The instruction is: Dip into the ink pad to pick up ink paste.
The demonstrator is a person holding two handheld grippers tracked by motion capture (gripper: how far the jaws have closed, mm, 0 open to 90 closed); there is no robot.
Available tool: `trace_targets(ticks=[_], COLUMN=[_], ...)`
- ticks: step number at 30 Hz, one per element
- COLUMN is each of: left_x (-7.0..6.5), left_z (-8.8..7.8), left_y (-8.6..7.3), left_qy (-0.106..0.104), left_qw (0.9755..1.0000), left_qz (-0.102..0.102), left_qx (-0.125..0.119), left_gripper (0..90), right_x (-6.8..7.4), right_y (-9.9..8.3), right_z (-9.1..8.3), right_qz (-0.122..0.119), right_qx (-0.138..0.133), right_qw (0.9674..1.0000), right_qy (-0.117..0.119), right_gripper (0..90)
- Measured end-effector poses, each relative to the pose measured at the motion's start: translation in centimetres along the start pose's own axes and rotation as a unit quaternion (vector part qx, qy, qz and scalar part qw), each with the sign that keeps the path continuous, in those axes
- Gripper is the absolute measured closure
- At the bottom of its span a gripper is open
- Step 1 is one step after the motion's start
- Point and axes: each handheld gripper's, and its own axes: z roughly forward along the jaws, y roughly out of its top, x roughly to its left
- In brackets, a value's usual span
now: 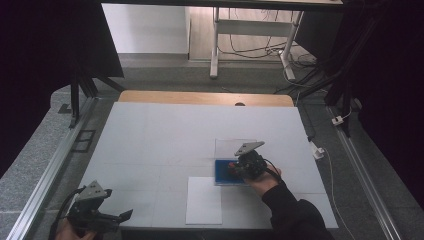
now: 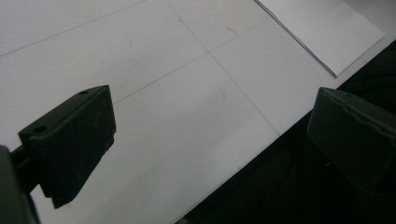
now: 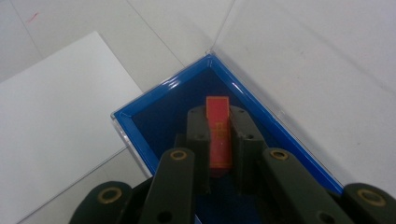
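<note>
A shallow blue box lies open on the white table, its clear lid flat beyond it. My right gripper is tilted down over the box's blue lining and shut on a small red strip, which stands up between the two jaws. From above, the same gripper sits over the blue box, right of the table's middle. My left gripper rests at the front left corner, jaws wide apart. Nothing is between the jaws of the left gripper.
A white sheet lies at the front edge, just left of the box. The same white sheet borders the box's corner. The table's front edge runs under the left gripper. A wooden strip lines the far edge.
</note>
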Motion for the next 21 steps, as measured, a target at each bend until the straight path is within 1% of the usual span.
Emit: trace_targets(ticks=[1, 2, 4, 7, 8, 10, 12, 15, 18, 20, 21], left_x=[0.0, 0.0, 0.0, -0.1, -0.1, -0.1, -0.1, 0.0, 0.0, 0.0, 0.0], left_z=[0.0, 0.0, 0.1, 0.1, 0.1, 0.2, 0.1, 0.1, 0.1, 0.1, 0.1], left_y=[0.0, 0.0, 0.1, 0.1, 0.1, 0.2, 0.1, 0.1, 0.1, 0.1, 0.1], left_qy=[0.001, 0.001, 0.001, 0.002, 0.002, 0.003, 0.003, 0.001, 0.001, -0.002, -0.002], left_qw=[1.0, 1.0, 1.0, 1.0, 1.0, 1.0, 1.0, 1.0, 1.0, 1.0, 1.0], left_qz=[0.001, 0.0, 0.001, 0.003, 0.003, 0.003, 0.003, 0.002, 0.003, 0.002, 0.001], left_qx=[0.001, 0.001, 0.002, 0.005, 0.005, 0.006, 0.005, 0.004, 0.005, 0.005, 0.003], left_gripper=[1.5, 1.5, 1.5, 1.5, 1.5, 1.5, 1.5, 1.5, 1.6, 1.6, 1.5], right_x=[0.1, 0.1, 0.4, 1.0, 1.2, 1.5, 1.2, 0.2, -0.5, -0.6, -0.5], right_y=[0.0, 0.0, 0.0, 0.1, 0.1, 0.1, 0.1, -0.3, -0.6, -0.7, -0.7], right_z=[0.0, 0.0, 0.1, 0.1, 0.1, 0.2, 0.2, 0.1, 0.1, 0.1, 0.1], right_qz=[0.002, -0.005, -0.009, -0.022, -0.031, -0.034, -0.03, 0.001, 0.027, 0.027, 0.028], right_qx=[0.0, -0.001, 0.0, 0.005, 0.006, 0.008, 0.005, -0.007, -0.017, -0.019, -0.018], right_qw=[1.0, 1.0, 0.9999, 0.9995, 0.9991, 0.9987, 0.9991, 1.0, 0.9994, 0.9993, 0.9993], right_qy=[-0.001, -0.003, -0.01, -0.024, -0.03, -0.036, -0.03, -0.005, 0.016, 0.019, 0.017], right_gripper=[80.4, 80.4, 80.5, 80.5, 80.5, 80.5, 80.4, 80.5, 80.5, 80.5, 80.6])
